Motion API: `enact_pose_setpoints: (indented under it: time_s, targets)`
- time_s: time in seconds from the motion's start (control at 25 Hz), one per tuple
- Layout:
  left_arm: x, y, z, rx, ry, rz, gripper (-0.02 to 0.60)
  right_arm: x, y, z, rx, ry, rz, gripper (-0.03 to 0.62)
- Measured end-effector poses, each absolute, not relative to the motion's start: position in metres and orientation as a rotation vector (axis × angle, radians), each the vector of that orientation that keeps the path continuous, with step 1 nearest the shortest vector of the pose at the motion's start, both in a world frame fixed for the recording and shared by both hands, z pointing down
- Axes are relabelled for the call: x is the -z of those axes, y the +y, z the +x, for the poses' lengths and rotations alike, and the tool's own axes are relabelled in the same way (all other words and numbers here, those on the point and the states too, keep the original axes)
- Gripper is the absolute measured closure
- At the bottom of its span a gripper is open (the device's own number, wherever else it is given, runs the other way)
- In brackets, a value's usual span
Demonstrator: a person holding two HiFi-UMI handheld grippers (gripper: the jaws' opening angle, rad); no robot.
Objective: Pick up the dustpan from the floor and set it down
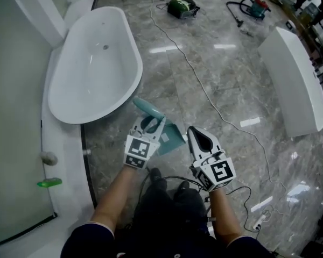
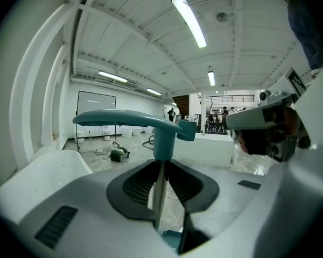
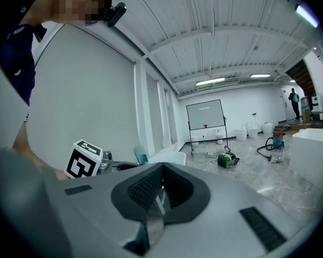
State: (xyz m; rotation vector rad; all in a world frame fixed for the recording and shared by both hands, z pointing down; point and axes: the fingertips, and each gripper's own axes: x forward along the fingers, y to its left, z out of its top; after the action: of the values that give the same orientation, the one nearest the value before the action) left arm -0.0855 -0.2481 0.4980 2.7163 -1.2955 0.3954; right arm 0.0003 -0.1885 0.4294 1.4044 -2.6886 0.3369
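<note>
Two tools are in view, but only the left tool (image 2: 161, 184) is at work. Its jaws are clenched on the teal stem of the dustpan (image 2: 162, 136), just under the curved handle bar. The right tool (image 3: 159, 198) has its jaws pressed together with nothing between them, and it hangs just beside the left one. In the head view the pan's scoop hangs below the left tool, apparently clear of the grey marble floor (image 1: 220, 90) and near the foot of the white bathtub (image 1: 91, 69).

The pick-up looks done, so the setting-down is what remains. That calls for lowering the pan, base level, onto a bare patch of floor. The jaws should let go only once it rests flat, or it may tip.
</note>
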Motion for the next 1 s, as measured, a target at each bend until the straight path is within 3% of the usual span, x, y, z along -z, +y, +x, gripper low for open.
enact_pose_setpoints:
  time_s: [0.4, 1.0]
  targets:
    - [-0.407, -0.192, -0.067, -0.323, -1.311, 2.777, 0.483, -0.37, -0.149, 0.017, -0.209, -2.784, 1.447, 0.588]
    - [-0.373, -0.148, -0.064, -0.336, -1.35, 2.82, 0.483, -0.336, -0.118, 0.013, -0.115, -2.843, 1.425, 0.588]
